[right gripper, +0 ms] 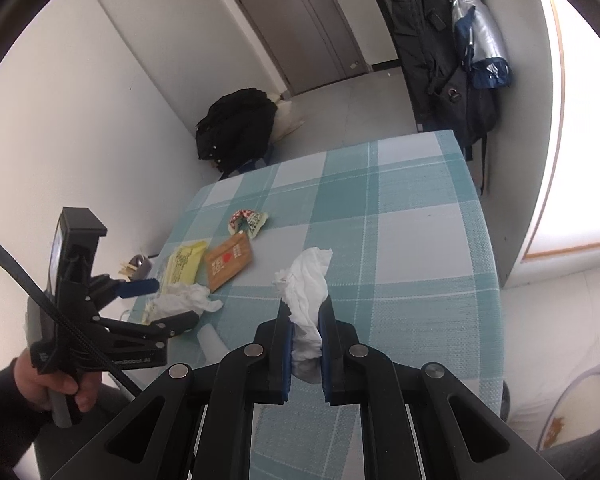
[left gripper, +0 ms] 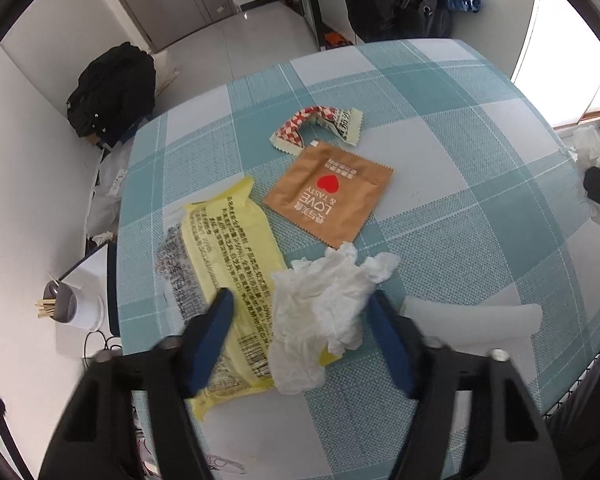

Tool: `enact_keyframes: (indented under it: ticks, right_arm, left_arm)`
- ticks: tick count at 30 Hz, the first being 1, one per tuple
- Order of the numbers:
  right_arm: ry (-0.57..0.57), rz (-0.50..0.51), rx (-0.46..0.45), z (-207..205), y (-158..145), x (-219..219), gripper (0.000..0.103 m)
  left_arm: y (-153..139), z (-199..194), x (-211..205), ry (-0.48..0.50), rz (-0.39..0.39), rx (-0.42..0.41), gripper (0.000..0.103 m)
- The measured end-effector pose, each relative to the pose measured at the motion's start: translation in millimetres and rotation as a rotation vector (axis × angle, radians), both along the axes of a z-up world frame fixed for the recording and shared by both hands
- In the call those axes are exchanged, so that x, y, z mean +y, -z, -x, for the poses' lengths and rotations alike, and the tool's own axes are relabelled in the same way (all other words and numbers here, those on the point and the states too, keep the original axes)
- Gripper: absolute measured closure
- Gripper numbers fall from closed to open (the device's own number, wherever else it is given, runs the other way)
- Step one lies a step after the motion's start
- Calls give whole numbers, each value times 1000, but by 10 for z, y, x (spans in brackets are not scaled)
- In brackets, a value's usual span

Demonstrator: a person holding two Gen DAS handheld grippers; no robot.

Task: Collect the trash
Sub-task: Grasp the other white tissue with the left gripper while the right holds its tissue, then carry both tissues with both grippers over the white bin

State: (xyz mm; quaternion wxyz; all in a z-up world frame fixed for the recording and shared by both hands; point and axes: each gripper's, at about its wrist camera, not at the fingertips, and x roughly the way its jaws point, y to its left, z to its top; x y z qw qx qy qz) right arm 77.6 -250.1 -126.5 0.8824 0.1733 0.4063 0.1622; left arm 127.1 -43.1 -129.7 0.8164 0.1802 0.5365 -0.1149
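left gripper (left gripper: 300, 312) parted, right gripper (right gripper: 305, 322) clamped

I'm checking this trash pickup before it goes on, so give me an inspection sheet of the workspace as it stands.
Surface: checked teal-and-white tablecloth, flat.
Job's things: crumpled tissue lying partly on the yellow wrapper; brown packet; red-checked wrapper; second tissue clamped off the table.
Clutter: toothpick holder beside the table.
Grippers: left gripper open, astride the crumpled tissue, pads not yet pressing; right gripper shut on the second tissue.
Cables: black cable at the left gripper's handle.
Surroundings: black bag on the floor, hanging coats, closed door.
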Motion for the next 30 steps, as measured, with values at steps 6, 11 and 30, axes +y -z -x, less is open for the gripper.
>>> enact_keyframes:
  ticks: [6,11,30]
  right_arm:
    - [-29,2,-24,35,-48,41,93]
    - [-34,-7,-39,48,-67,36,93]
    - [2,-25,-41,141,-110,-31,93]
  left_arm:
    - [-48,46,-46,3,16,0,88]
    - [-115,53,-69,3,72,16,95]
    - [-501,140,-21,-47,235,-50,95]
